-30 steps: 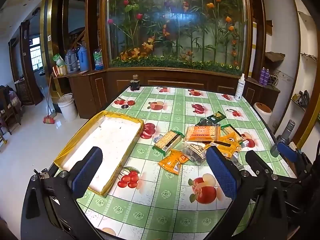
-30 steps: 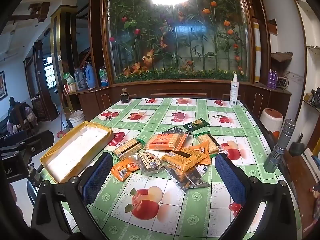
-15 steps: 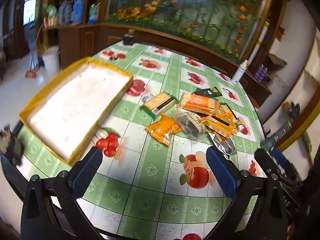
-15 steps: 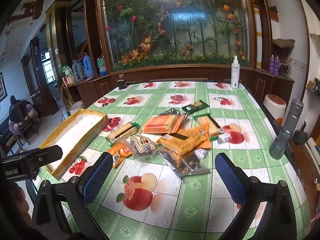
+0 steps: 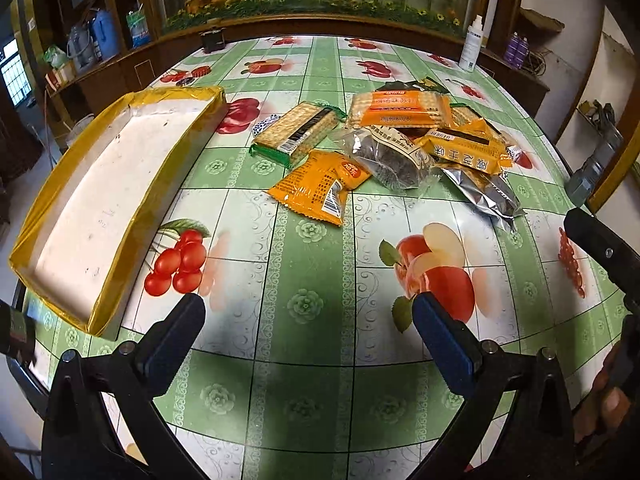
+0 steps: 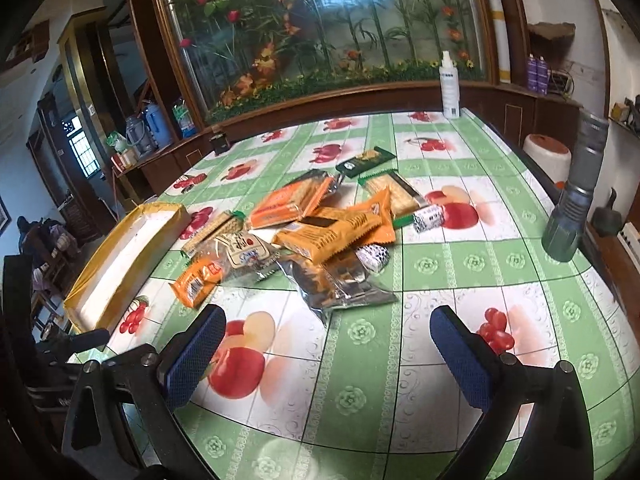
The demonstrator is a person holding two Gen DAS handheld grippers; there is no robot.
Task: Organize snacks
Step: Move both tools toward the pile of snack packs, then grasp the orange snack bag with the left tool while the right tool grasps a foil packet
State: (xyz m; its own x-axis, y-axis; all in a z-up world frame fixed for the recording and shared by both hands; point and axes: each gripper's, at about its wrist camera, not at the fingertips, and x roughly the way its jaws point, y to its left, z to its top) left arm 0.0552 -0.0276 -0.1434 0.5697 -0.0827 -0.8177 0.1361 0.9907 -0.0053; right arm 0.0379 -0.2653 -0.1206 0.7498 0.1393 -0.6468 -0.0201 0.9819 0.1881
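Two hand-held grippers hang over a table (image 5: 312, 240) covered in a green checked oilcloth printed with fruit, and we carry nothing in either. Compared with a second ago, our left gripper (image 5: 308, 336) has tipped forward and come lower and nearer, so the room beyond has slid out of its view and the tabletop fills it; its blue fingers are spread wide and empty. Our right gripper (image 6: 328, 344) has also edged closer to the snacks, fingers likewise spread wide with nothing between them. We judge this to be the approach before a first pick, since no packet has moved. From the left view, the pile of snacks (image 5: 400, 136) sits at about one o'clock, all loose on the cloth. An open, shallow box with gold sides (image 5: 120, 184) lies at ten o'clock, holding nothing, well apart from most of the pile. Nearest the left gripper is a small orange packet (image 5: 320, 184), lying at twelve o'clock with a barcode visible. Behind it sits a cracker pack with green ends (image 5: 300, 132), and a larger orange cracker pack (image 5: 400, 108) bearing Chinese characters too blurred to read. Another orange packet (image 5: 464, 148) shows bold Chinese lettering upside down to us. A white spray bottle (image 6: 449, 88) stands at the far edge, its label unreadable.
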